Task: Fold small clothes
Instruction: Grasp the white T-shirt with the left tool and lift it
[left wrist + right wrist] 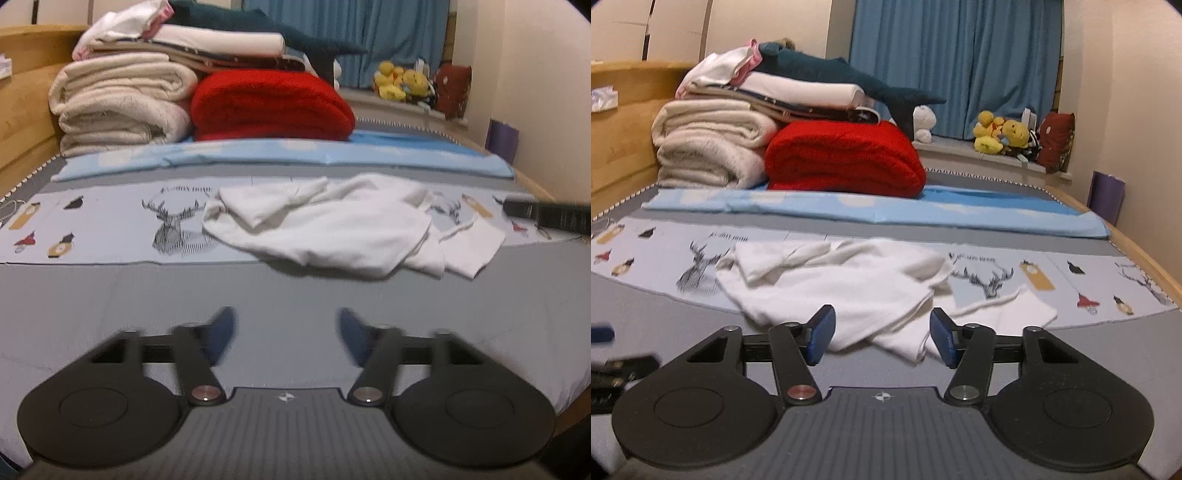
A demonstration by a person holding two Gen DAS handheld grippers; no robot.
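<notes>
A crumpled white garment [332, 229] lies on the printed strip of the bed cover, with a sleeve trailing off to the right. In the left wrist view my left gripper [286, 334] hovers over bare grey sheet [110, 295], short of the garment, open with nothing between its blue pads. In the right wrist view the same garment [849, 291] lies just beyond my right gripper [881, 334]. Its near folds show in the gap between the open jaws and the pads do not press on them. The right gripper's black body [546, 214] pokes in from the right edge.
Folded cream blankets [122, 107], a red blanket [269, 107] and a dark plush shark [849, 74] are stacked at the head of the bed. A wooden bed frame [22, 110] runs along the left. Plush toys [1004, 136] sit on the sill under blue curtains.
</notes>
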